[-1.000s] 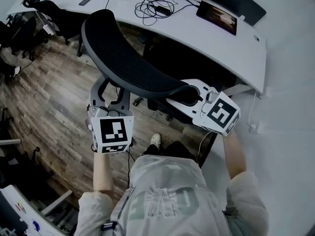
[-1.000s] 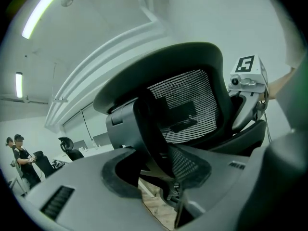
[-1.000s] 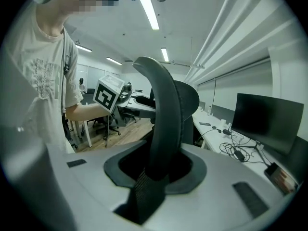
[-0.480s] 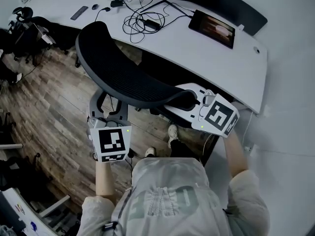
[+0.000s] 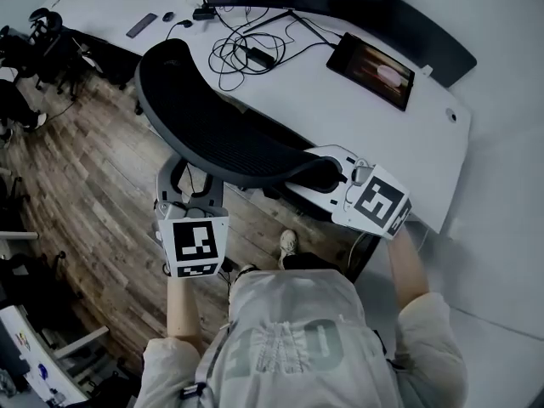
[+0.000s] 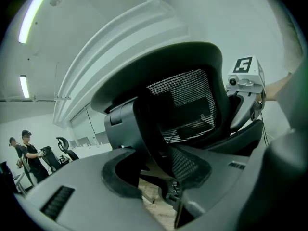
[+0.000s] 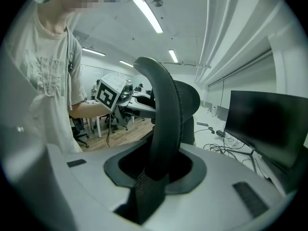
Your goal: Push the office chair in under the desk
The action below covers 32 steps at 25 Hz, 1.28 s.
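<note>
So, from the head view my left gripper [image 5: 189, 195] sits on the frame behind the office chair [image 5: 221, 126], over the wood floor [image 5: 93, 177], but the marker cube hides the fingers. The left gripper view sorts that out: jaws fairly wide, clamped on the dark frame bar, mesh back rising right above. It also catches a couple of people [image 6: 29, 150] far off at the left, which the head view doesn't show.

The backrest stands just beside the near edge of the desk [image 5: 340, 109]. My right gripper [image 5: 327, 170] is on the backrest's right end. Its own view shows the jaws narrower, pinching the backrest's rim. Only the head view shows the tablet [image 5: 372, 58] and cables [image 5: 246, 41] on the desktop.
</note>
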Motion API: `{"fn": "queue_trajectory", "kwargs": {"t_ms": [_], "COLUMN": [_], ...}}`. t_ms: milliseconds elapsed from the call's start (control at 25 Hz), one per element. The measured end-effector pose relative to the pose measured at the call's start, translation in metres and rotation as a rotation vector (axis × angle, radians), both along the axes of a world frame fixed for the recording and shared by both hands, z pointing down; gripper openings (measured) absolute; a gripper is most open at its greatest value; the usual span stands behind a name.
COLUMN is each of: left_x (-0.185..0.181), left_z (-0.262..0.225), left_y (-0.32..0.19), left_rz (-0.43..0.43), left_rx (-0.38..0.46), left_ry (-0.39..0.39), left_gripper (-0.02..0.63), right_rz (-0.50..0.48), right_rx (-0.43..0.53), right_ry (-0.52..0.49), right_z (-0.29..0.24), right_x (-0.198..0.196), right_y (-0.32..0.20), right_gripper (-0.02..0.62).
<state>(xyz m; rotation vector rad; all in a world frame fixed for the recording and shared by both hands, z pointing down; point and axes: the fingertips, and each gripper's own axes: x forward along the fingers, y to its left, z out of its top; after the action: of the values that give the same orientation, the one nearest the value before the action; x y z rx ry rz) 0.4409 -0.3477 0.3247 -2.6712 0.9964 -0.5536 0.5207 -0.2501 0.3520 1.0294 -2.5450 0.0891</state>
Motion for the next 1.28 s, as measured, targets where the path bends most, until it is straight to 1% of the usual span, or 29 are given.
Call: {"fn": "queue_trajectory", "kwargs": {"t_ms": [120,160,280,360,720,1120,1280], "left_x": [0.017,0.023,0.040,0.050,0.079,0.085,0.083], "left_z": [-0.001,-0.001,-0.002,-0.003,0.000,0.001,-0.002], "left_y": [-0.005,-0.006,0.002,0.009,0.025,0.031,0.031], "left_rz": [-0.009,-0.009,0.006,0.014,-0.001,-0.066,-0.069], "left_rx": [0.003,0.001,-0.006,-0.009,-0.010,-0.008,0.003], "left_ry": [-0.003,-0.003,0.003,0.003,0.024,0.031,0.044], "left_gripper": [0.169,0.169,0.164,0.160,0.151,0.150,0.150], "right_rz": [-0.019,-0.022,-0.029,-0.044,-0.044,-0.053,-0.043], "right_rx": [-0.010,-0.010,-0.009,-0.026,-0.030,-0.013,-0.019], "right_ry": [0.058,0.063,0.041,0.059,0.043,0.070,0.085], "right_z": [-0.001,-0.001,-0.002,-0.004,0.002,0.004,0.004], "right_x": [0.019,0.025,0.043,0.054,0.091,0.102,0.100], "right_y": [-0.004,-0.006,-0.006,-0.001,0.002,0.006,0.007], "right_gripper": [0.115,0.115,0.115,0.115,0.117,0.124,0.129]}}
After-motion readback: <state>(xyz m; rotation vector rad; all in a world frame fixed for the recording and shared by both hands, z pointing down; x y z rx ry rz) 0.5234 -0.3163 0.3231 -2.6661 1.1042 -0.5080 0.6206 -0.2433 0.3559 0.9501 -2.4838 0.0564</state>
